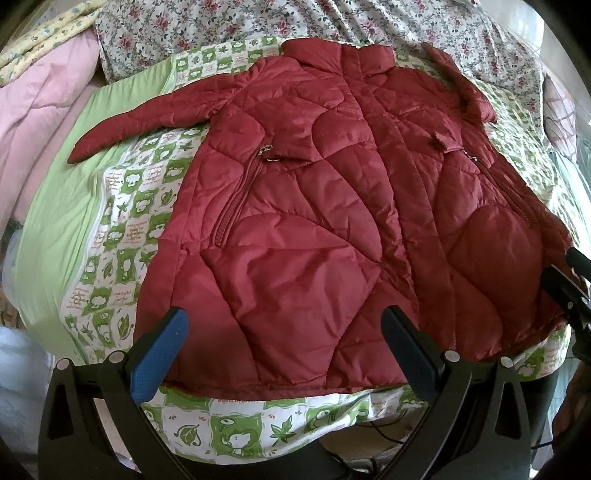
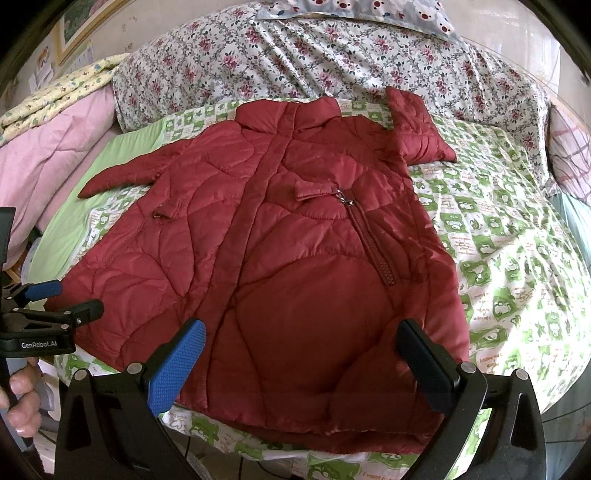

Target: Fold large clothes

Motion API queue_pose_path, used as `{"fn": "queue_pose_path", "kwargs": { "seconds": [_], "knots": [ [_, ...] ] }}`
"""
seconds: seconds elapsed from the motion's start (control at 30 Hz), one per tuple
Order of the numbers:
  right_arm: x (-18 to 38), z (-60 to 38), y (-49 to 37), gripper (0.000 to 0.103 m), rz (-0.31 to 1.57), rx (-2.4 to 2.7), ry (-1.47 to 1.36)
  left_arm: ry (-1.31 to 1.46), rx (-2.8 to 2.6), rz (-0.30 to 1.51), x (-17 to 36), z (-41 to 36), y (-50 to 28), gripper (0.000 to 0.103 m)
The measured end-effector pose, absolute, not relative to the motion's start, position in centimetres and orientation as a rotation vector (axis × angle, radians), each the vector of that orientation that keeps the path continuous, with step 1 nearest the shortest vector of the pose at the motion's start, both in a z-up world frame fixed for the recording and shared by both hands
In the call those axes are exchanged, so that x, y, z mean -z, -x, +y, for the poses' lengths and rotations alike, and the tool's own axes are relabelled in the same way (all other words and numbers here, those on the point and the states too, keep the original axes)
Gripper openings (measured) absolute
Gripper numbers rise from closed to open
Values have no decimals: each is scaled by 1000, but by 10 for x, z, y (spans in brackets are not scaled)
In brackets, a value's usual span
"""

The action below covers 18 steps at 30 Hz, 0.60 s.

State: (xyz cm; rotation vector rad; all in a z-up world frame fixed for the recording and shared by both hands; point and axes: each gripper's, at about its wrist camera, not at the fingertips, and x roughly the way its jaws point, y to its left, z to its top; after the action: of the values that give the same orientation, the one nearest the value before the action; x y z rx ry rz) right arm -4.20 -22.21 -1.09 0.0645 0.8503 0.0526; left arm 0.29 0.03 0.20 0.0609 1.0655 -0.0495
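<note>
A dark red quilted jacket lies flat, front up and zipped, on a green-and-white patterned bed sheet. Its left sleeve stretches out to the left; its right sleeve is folded up near the collar. My left gripper hovers open over the hem's left part, with nothing between its fingers. My right gripper stands open above the hem's right part, also empty. The left gripper also shows at the left edge of the right wrist view, with a hand holding it.
A floral quilt is bunched behind the jacket. A pink blanket and a yellow patterned cloth lie to the left. The bed's front edge is just below the hem. A cartoon-print pillow sits at the far back.
</note>
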Motion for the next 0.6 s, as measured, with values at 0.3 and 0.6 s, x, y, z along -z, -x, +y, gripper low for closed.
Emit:
{"fn": "queue_pose_path", "kwargs": {
  "seconds": [0.3, 0.6],
  "knots": [
    [10, -224, 39, 103, 849, -73, -93, -81, 42, 1095, -1, -2, -5, 103],
    [6, -225, 34, 103, 871, -69, -73, -87, 53, 1096, 3, -1, -12, 103]
  ]
}}
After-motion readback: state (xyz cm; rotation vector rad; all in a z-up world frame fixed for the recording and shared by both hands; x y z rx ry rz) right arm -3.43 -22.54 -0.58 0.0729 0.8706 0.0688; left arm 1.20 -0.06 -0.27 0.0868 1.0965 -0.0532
